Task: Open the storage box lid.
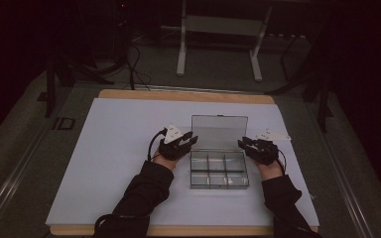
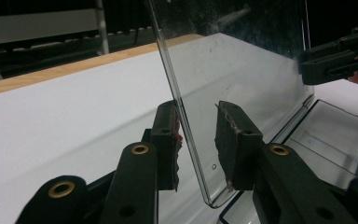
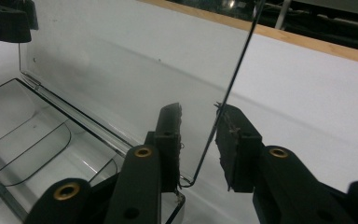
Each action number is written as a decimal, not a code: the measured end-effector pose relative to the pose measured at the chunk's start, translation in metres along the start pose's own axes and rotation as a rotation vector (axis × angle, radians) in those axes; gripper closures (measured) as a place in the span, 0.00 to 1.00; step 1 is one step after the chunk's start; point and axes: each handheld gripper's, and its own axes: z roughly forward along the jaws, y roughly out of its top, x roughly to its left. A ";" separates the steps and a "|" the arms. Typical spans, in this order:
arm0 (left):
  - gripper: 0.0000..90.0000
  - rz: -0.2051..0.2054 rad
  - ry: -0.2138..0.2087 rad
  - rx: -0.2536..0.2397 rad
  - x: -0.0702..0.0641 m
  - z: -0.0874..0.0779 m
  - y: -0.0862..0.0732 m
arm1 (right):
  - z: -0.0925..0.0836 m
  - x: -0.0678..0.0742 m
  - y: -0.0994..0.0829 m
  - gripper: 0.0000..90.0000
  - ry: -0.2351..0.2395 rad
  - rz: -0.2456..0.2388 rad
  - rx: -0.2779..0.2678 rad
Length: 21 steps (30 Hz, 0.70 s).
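High view shows the clear box (image 1: 219,168) near the table's front edge, its thin, rigid, slippery lid (image 1: 219,131) upright, with the left gripper (image 1: 191,139) and right gripper (image 1: 242,144) straddling its side edges, jaws apart, unclamped.

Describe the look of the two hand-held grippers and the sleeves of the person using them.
Both are black. The left hand-held gripper and right hand-held gripper each carry a pale three-cornered plate on top and trail a thin black cable. Close up, the left gripper's fingers are blocky black links with brass-coloured rivets and rough, worn pads; the right gripper's fingers match. The person wears dark long sleeves.
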 end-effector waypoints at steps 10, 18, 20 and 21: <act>0.72 -0.022 -0.010 0.034 0.003 0.008 -0.003 | 0.006 0.000 -0.001 0.71 -0.005 0.013 0.015; 0.65 -0.050 -0.022 0.090 0.004 0.015 -0.009 | 0.011 0.000 -0.002 0.64 -0.009 0.031 0.042; 0.63 -0.073 -0.030 0.089 0.005 0.016 -0.011 | 0.012 -0.001 -0.002 0.62 -0.004 0.044 0.048; 0.63 -0.087 -0.039 0.087 0.006 0.017 -0.012 | 0.012 -0.001 -0.003 0.62 -0.002 0.051 0.051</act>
